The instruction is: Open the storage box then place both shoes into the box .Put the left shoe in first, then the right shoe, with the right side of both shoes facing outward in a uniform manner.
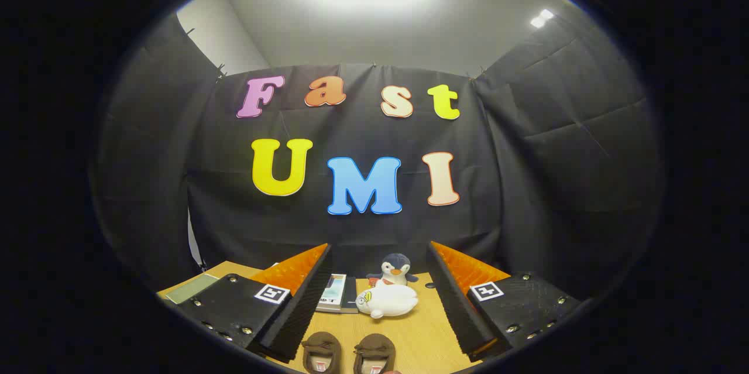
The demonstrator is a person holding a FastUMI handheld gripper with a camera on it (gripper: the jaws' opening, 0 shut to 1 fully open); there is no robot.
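The tool (377, 298) is held level above the counter (430, 333) with its two fingers spread wide apart and nothing between them, a stance that suits the start of the job, when nothing has yet been taken up and the fingers need room to close on whatever comes first. Between the fingers and close under them sit the two shoes: the left-hand shoe (321, 352) and the right-hand shoe (374, 353), side by side, just apart, toes pointing away from the tool. They are dark brown, soft and rounded like slippers, each with a pale insole and what may be a small tag inside, though they are partly cut off and hard to read. Laid parallel like this, each can be taken singly.

Just beyond the shoes lies a white plush toy (387, 300) on its side, and behind it a small penguin toy (395, 269) stands upright. Beside them, towards the left finger, lies a book (335, 293), and further left a greenish flat pad (192, 288) rests on the counter.
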